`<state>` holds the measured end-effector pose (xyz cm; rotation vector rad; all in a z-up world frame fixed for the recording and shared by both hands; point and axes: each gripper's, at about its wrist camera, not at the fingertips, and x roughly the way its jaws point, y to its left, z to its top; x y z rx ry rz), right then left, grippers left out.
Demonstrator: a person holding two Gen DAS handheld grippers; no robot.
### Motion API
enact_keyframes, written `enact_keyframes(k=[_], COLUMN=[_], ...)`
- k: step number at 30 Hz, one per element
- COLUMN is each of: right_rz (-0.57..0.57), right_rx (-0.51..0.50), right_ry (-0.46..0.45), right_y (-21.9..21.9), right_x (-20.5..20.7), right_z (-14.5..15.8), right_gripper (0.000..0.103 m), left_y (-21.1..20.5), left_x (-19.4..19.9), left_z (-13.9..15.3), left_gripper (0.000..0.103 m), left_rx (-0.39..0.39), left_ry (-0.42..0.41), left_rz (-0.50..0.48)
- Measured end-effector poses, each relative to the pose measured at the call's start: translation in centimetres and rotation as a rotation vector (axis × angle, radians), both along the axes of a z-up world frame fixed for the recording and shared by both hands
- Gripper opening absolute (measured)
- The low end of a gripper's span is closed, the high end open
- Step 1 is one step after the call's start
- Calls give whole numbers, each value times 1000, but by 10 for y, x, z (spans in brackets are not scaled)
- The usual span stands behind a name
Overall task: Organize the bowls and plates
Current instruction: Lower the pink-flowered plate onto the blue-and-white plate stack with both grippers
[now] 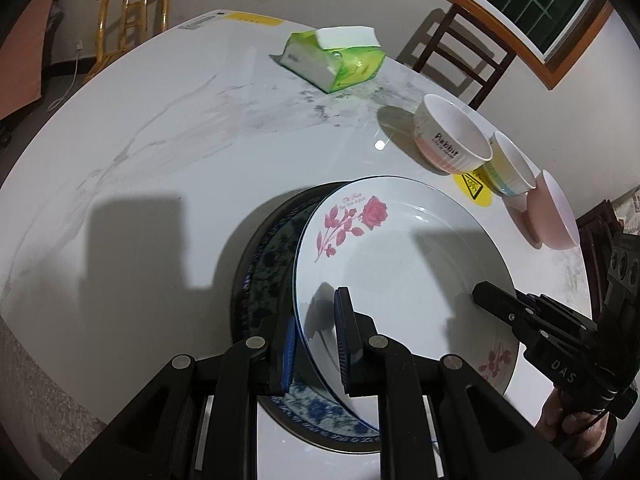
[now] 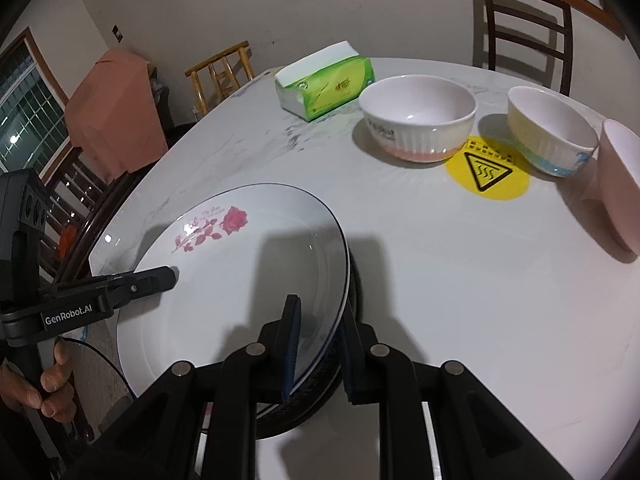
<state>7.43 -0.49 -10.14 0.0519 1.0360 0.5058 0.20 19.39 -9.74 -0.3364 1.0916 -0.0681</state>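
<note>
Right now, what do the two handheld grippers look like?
Both are matte black with silver pivot pins and blue pads on the jaws. The left gripper reads "GenRobot.AI", with a thin cable below it; the right gripper reads "DAS".

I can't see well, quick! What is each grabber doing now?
Left gripper: shut on the rose plate rim.
Right gripper: shut on the same plate's opposite rim.

Black left gripper point(image 1: 316, 344), blue pads point(image 1: 289, 350), round silver pivot screws; "GenRobot.AI" in white down its side. Right gripper point(image 2: 318, 354) matches, "DAS" lettered, thin black cable trailing.
</note>
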Motion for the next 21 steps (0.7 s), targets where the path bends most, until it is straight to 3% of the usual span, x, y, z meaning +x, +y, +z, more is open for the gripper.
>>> enact_keyframes(k=[21], right_rz=[13], right_rx=[-29], right_ry=[41], right_y=[12], right_x=[-1], right_z=[-10], right_gripper=[18], left_y=[9], left_x=[4], left_z=[-14], left_gripper=[15], left_rx=[1], left_ry=[32], left_rz=[-9])
